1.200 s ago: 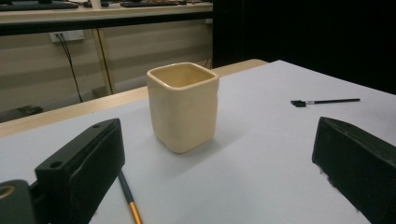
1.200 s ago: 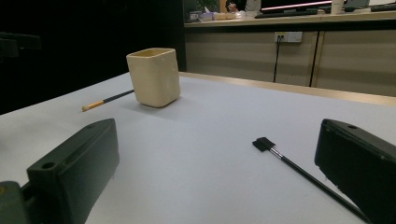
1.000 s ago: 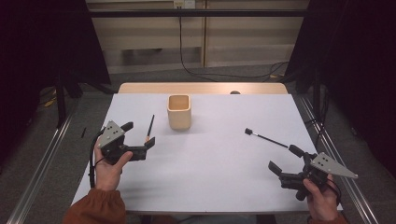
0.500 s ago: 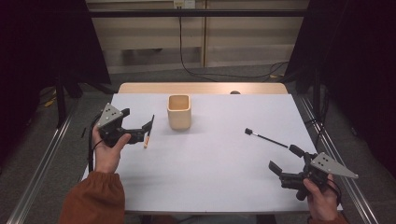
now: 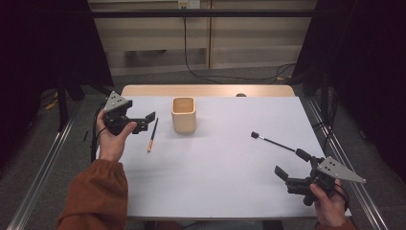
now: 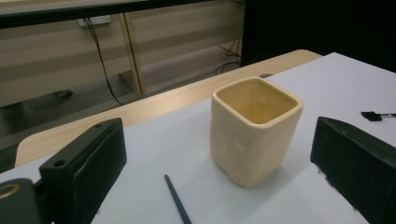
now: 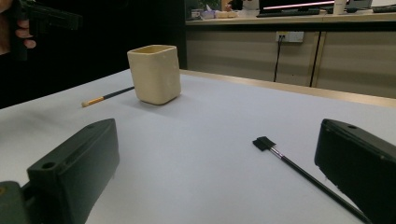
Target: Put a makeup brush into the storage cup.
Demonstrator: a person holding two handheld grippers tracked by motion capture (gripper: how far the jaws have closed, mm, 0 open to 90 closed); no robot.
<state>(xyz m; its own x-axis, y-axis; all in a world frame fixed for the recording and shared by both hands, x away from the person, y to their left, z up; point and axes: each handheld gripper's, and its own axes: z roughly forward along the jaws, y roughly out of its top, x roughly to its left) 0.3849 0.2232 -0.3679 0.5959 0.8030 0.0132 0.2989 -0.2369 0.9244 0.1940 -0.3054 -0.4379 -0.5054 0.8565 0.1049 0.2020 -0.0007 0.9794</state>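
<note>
- Left gripper (image 5: pixel 143 123): over the last second it has risen off the table and moved toward 12 o'clock. It is now held in the air at the table's (image 5: pixel 225 182) 10 o'clock corner, jaws wide apart and empty, aimed at the cup (image 5: pixel 184 114).
- Pencil (image 5: pixel 152 135): a second ago it lay by the left jaws, farther toward 9 o'clock. It now lies flat on the table at 8 o'clock of the cup, near it but not touching, pale tip toward 6 o'clock.
- Reading: the pencil looks shifted and let go, not held. My judgement is that the likely job, getting pencil and brush into the cup, is barely begun; a fresh grasp of the pencil is needed.
- Right gripper (image 5: pixel 286 176): unchanged over the second, low at the table's 5 o'clock corner, jaws wide apart, empty.
- Brush (image 5: pixel 277 143): lies at 4 o'clock of the cup, well apart from it, head toward 10 o'clock, handle end just beside the right jaws. Not moved.
- Left gripper view: looks down into the cup (image 6: pixel 254 128), which appears empty, something the high view hardly shows. One dark end of the pencil (image 6: pixel 176 205) lies between the jaws.
- Right gripper view: gives the brush's (image 7: pixel 299 169) flat black head close up, handle running toward one jaw. The pencil (image 7: pixel 108 97) lies beside the cup (image 7: pixel 155 73), not against it.
</note>
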